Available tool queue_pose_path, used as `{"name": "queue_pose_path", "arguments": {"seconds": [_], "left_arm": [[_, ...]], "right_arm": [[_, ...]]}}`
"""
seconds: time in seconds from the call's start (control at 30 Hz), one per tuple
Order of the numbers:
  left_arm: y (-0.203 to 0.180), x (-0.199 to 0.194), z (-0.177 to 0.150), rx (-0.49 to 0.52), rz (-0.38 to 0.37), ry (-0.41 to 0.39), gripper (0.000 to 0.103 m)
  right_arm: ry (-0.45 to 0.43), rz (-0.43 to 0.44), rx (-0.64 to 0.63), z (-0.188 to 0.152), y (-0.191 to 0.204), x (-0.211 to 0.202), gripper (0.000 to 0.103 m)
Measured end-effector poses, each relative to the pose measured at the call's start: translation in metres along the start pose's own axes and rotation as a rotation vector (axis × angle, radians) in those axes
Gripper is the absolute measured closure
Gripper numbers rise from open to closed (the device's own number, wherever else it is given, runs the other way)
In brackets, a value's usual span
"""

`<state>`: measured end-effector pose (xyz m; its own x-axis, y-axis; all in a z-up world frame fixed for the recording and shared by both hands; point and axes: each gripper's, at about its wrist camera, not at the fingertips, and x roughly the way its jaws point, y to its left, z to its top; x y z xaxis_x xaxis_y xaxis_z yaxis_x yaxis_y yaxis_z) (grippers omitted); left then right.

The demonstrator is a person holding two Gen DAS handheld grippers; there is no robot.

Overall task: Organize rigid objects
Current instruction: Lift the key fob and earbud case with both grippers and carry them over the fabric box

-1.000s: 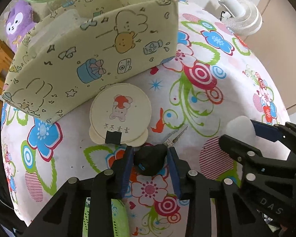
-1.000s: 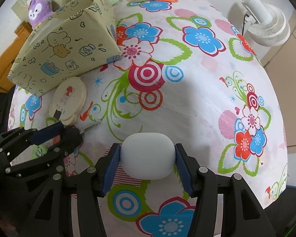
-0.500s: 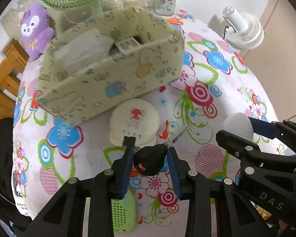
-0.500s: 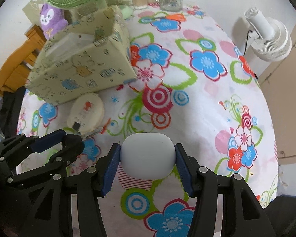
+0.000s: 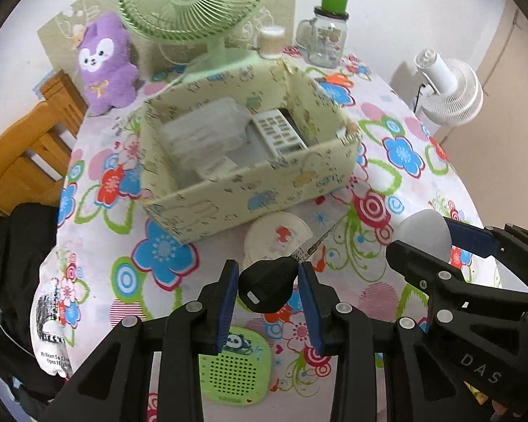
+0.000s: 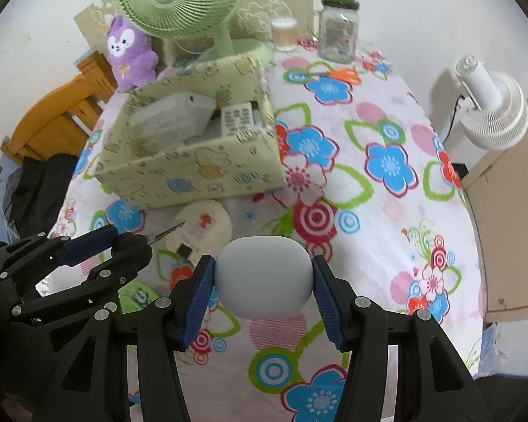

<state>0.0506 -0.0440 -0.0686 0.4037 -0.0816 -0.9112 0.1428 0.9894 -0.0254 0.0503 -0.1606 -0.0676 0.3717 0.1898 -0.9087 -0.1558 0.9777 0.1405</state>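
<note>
A round bench [image 5: 415, 190] under a cloth printed with bright flowers fills both views, with a pale wall behind it. Along its far edge, at the top of the frames, stand a green fan [image 5: 190, 7], a purple plush [image 5: 105, 63], a small jar [image 5: 271, 42] and a glass mug [image 5: 325, 40] with a green lid. A white fan [image 5: 450, 91] stands off the bench at the upper right, and a wooden chair [image 5: 28, 147] shows at the left edge.

In the left wrist view a cream box [image 5: 264, 183] with cartoon prints sits in the middle of the frame, open on top. Inside it lie a white remote [image 5: 278, 132] and a pale wrapped bundle [image 5: 202, 133] (what it is cannot be made out). Just below the box on the cloth lies a round cream disc [image 5: 278, 239], and a green speaker [image 5: 234, 365] lies at the bottom centre, partly behind the fingers.

The left claw [image 5: 268, 290] is clamped on the black head of a key [image 5: 267, 285], whose metal blade points up and right, above the cloth.

The right claw [image 6: 264, 279], at the lower centre of its own view, grips a white pebble-shaped case [image 6: 264, 276] between its blue pads, also clear of the cloth. In the left wrist view that case appears at the right edge; in the right wrist view the left claw and key sit at the lower left.
</note>
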Motion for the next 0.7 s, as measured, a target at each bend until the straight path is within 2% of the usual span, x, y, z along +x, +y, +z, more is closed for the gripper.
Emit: {"name": "queue_pose_path", "arguments": {"seconds": [0.5, 0.7], "left_arm": [[0.028, -0.028, 0.021, -0.091, 0.053, -0.065, 0.068], [0.040, -0.026, 0.032, -0.121, 0.072, -0.062, 0.068]], "right_arm": [[-0.065, 0.044, -0.094, 0.039, 0.025, -0.019, 0.044], [-0.068, 0.064, -0.122, 0.059, 0.033, -0.013, 0.044]]}}
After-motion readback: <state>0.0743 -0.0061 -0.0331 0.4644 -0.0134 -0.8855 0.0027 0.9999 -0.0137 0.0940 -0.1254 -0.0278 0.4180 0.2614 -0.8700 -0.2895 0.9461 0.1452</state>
